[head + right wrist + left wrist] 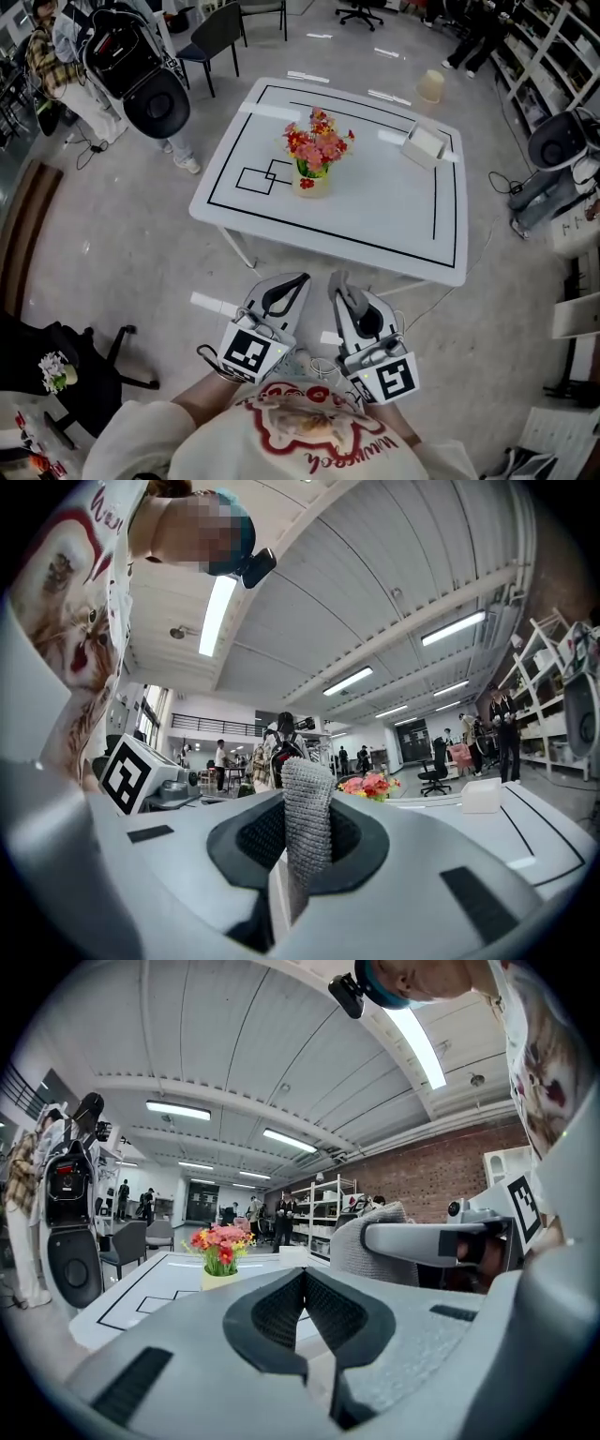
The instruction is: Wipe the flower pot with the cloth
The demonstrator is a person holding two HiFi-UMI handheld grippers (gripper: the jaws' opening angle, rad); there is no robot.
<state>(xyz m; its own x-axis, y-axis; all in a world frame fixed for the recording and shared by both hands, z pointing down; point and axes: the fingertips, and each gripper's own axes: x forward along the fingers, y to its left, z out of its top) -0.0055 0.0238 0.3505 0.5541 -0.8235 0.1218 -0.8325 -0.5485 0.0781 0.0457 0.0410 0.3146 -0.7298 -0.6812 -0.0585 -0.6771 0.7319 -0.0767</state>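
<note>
- I am holding both grippers close to my chest, short of the table's near edge. My left gripper point(302, 277) is clenched, with nothing between its jaws.
- My right gripper point(335, 278) is grasping the grey knitted cloth point(307, 822), which is standing up between its jaws.
- The white table point(375, 216) is standing ahead of me on a grey concrete floor point(112, 234), marked with black border lines and small rectangles.
- The flower pot point(310, 185) is standing left of the table's middle, well apart from both grippers. It is a small pale cream pot filled with red, pink and orange flowers point(317, 142).
- A white box point(424, 145) is sitting near the far right corner.
- Beyond, a chair point(217, 36) and a person point(42, 61) are occupying the left, and shelving point(553, 47) is lining the right.
</note>
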